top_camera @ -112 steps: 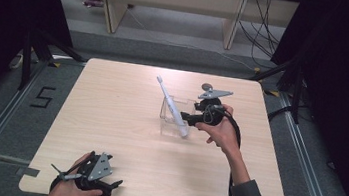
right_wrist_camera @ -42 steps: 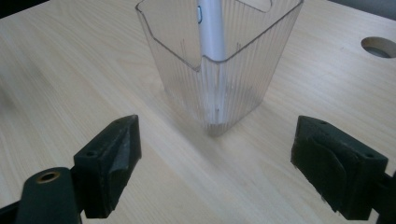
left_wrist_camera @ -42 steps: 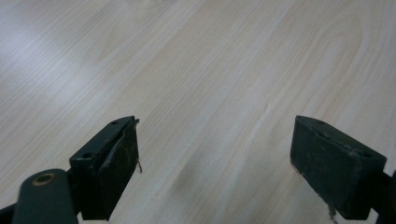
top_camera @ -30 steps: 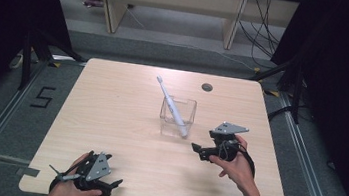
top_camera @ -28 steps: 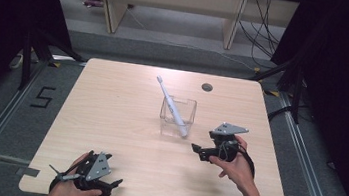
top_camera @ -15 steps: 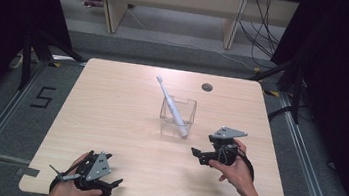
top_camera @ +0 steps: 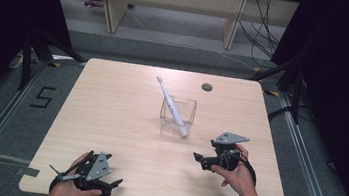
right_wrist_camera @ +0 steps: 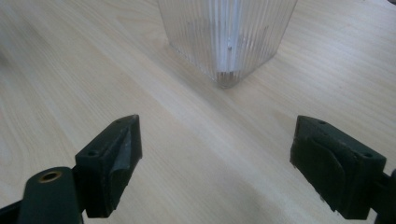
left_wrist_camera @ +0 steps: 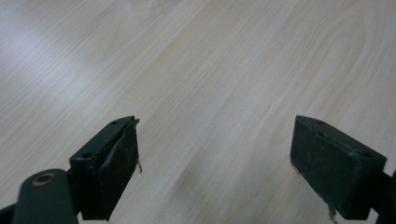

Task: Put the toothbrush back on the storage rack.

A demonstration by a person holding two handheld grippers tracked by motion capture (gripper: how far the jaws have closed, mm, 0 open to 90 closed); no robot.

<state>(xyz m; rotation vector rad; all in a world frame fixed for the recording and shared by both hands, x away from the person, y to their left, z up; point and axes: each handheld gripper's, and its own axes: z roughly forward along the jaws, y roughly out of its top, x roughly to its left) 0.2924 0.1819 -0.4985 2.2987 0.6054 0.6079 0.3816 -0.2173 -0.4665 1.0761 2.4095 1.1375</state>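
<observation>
A clear ribbed plastic cup (top_camera: 177, 116) stands near the middle of the wooden table (top_camera: 111, 100). A white toothbrush (top_camera: 169, 101) leans in it, head up and to the back left. In the right gripper view the cup (right_wrist_camera: 229, 32) stands just ahead of the jaws. My right gripper (top_camera: 198, 159) is held to the cup's front right, apart from it, open and with nothing between its fingers (right_wrist_camera: 112, 158). My left gripper (top_camera: 114, 185) rests at the table's front left edge, open over bare wood, jaws wide apart in the left gripper view (left_wrist_camera: 215, 163).
A small dark round hole (top_camera: 207, 87) sits in the tabletop at the back right. Shelving legs (top_camera: 111, 4) and cables (top_camera: 268, 19) lie on the floor behind the table. A "5" mark (top_camera: 42, 97) is on the floor at left.
My right gripper has drawn back from the cup toward the front right of the table, open throughout the last second. The toothbrush stays in the cup. The left gripper has not moved.
</observation>
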